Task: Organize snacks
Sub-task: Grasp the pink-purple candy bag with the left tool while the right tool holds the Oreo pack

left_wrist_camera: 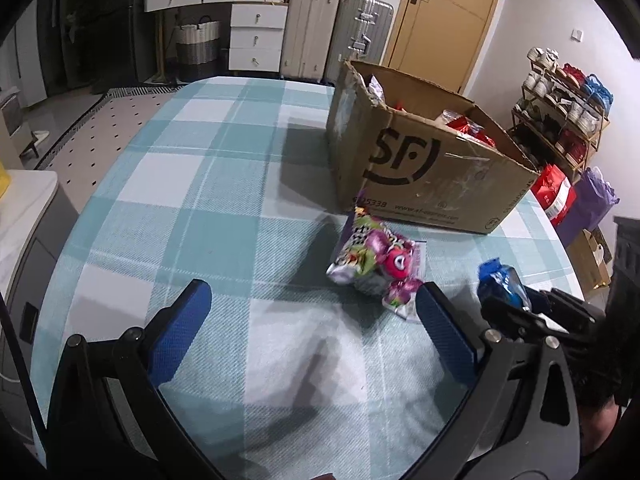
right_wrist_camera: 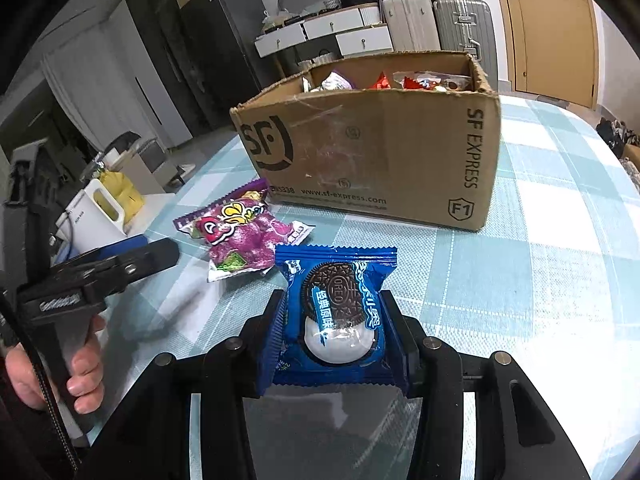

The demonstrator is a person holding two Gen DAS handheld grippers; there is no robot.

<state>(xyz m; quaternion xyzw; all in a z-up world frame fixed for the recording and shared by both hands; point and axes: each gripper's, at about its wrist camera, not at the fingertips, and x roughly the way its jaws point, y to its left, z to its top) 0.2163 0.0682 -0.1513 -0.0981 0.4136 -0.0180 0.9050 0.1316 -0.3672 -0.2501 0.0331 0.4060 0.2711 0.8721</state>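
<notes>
The blue Oreo packet (right_wrist_camera: 334,316) is pinched at its side edges by the closed right tool (right_wrist_camera: 334,320) — judged light, crinkly, slippery, its biscuit crushable — while the left tool (left_wrist_camera: 316,320) is held wide open, empty.

left wrist cam: riding low over the checked tablecloth (left_wrist_camera: 208,208), looking forward and down, cardboard box (left_wrist_camera: 424,176) ahead to the right | right wrist cam: sitting close, facing the box front | both sharing box, purple snack packets (right_wrist_camera: 240,236), suitcases (left_wrist_camera: 308,28)
</notes>
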